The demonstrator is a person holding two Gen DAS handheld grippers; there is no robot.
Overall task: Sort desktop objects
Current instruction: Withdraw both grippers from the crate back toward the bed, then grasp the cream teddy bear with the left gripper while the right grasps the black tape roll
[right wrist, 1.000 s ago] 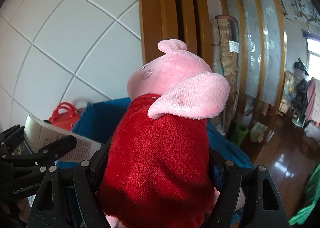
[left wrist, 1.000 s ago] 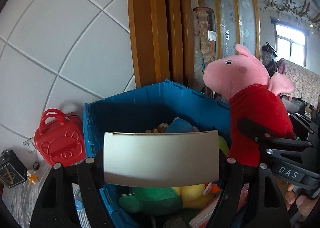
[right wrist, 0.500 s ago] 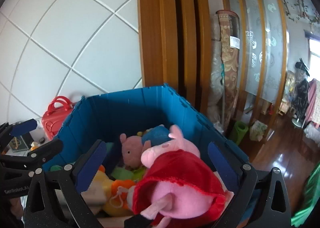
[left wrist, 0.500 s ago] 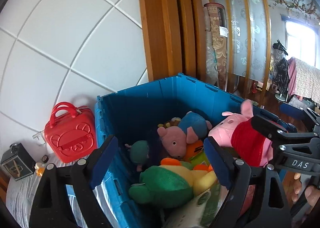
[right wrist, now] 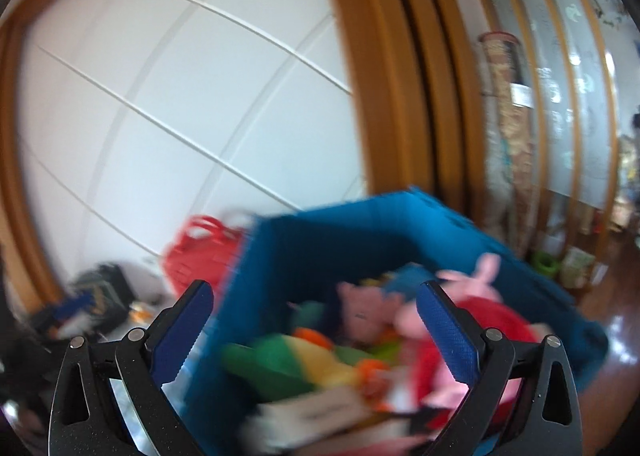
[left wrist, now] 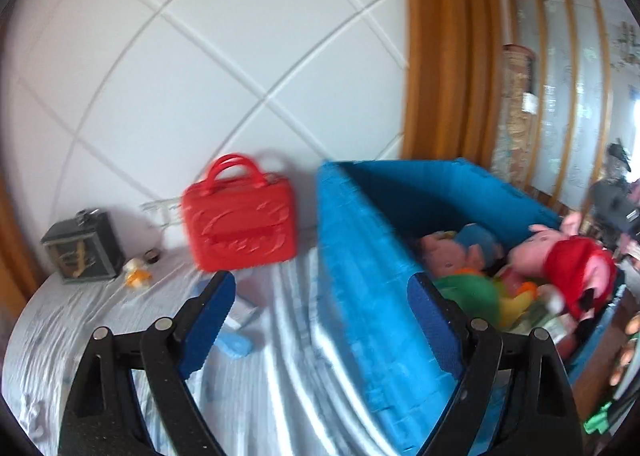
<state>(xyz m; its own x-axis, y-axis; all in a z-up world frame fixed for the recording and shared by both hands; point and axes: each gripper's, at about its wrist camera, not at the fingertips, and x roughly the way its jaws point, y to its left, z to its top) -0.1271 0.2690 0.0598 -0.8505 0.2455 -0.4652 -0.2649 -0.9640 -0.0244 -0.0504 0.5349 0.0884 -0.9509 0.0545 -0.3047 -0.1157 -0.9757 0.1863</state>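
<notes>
Blue crate (left wrist: 360, 256): standing open-topped on the white cloth-covered table (left wrist: 120, 320), against the white tiled wall (left wrist: 200, 56). It is holding a heap of soft toys: the pink pig plush in a red dress (left wrist: 568, 268) lying at the right side, a second pink plush with a blue cap (left wrist: 460, 252) behind it, a green and yellow plush (left wrist: 480, 292) in front, and a pale box, blurred, low in the heap.

Left gripper (left wrist: 320, 320): jaws standing wide, gripping nothing, straddling the crate's near corner in the picture.

Right gripper (right wrist: 316, 332): jaws spread fully, empty, hovering over the crate's contents.

Left of the crate: a red toy case (left wrist: 240, 224) standing upright just beside it, a dark lantern-like box (left wrist: 82, 246) further left, small items lying between; open cloth showing in front.

Right of the crate: wooden frames (left wrist: 440, 56) and glossy floor (right wrist: 616, 336).
</notes>
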